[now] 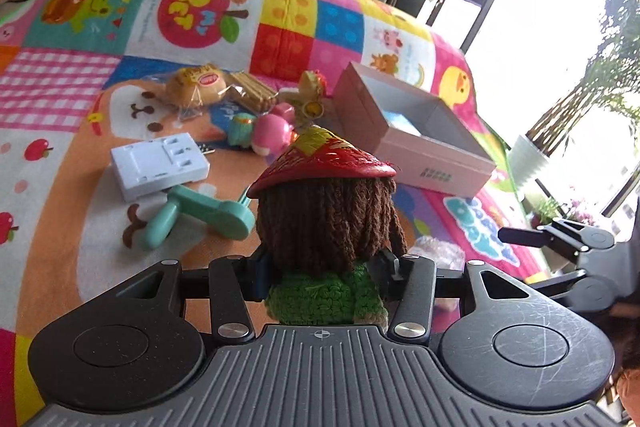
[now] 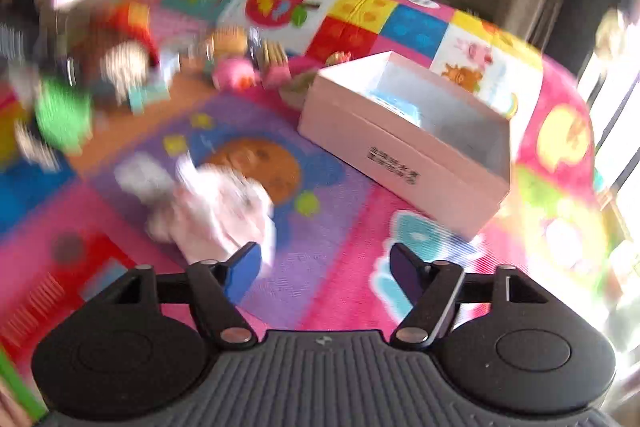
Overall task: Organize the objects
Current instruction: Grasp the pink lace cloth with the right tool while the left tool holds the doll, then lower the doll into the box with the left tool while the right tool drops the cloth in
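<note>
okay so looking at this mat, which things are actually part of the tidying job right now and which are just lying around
In the job:
- crochet doll, clamped in the left gripper jaws
- open pink box, the likely destination
- right gripper, jaws open and empty

Lying about for now:
- white plug adapter
- teal handheld fan
- wrapped bun
- pink ball toy

Blanket apple patch reads "PRT"; box print illegible.

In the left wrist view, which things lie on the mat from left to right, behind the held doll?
White charger → mint fan → wrapped bun → biscuit pack → pink ball → open box. The left hand-held gripper holds the doll in front of them.
</note>
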Demonstrator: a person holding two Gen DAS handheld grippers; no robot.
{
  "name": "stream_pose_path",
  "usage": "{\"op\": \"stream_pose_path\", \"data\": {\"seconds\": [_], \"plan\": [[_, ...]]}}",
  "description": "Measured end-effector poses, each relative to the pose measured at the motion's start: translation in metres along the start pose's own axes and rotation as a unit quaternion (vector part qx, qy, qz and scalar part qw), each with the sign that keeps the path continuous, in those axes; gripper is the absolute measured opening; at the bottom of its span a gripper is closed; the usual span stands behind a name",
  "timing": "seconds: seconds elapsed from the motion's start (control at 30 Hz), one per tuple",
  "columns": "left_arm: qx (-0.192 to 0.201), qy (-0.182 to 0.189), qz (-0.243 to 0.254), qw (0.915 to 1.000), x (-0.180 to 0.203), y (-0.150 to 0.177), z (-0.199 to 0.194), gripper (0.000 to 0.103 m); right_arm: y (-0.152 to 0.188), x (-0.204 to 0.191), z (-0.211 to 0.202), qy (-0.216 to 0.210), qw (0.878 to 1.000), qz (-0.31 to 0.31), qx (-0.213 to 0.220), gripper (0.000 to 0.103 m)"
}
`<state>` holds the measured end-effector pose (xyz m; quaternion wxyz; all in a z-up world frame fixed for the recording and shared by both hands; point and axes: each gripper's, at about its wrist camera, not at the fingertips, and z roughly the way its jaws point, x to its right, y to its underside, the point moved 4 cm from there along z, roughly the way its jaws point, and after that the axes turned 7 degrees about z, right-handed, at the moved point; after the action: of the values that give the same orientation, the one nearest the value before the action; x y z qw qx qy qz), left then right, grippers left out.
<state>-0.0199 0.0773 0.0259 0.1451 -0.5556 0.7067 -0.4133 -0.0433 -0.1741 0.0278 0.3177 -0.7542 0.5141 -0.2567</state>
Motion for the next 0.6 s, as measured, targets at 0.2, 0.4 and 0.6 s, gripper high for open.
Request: {"op": "stream_pose_path", "data": {"seconds": [0.2, 0.4, 0.6], "plan": [[-0.033, -0.020, 0.025, 0.9989, 0.008, 0.008, 0.003, 0.053, -0.007, -0.021, 0.011, -0.096, 0.994, 0.048, 0.008, 0.080], [-0.058, -0.028, 0.063, 0.9960, 0.025, 0.011, 0.005, 0.053, -0.007, -0.033, 0.040, -0.098, 0.994, 0.041, -0.010, 0.045], [-0.057, -0.001, 0.118, 0.9913, 0.063, -0.019, 0.013, 0.053, -0.012, -0.007, -0.002, -0.100, 0.992, 0.056, 0.047, 0.032]]}}
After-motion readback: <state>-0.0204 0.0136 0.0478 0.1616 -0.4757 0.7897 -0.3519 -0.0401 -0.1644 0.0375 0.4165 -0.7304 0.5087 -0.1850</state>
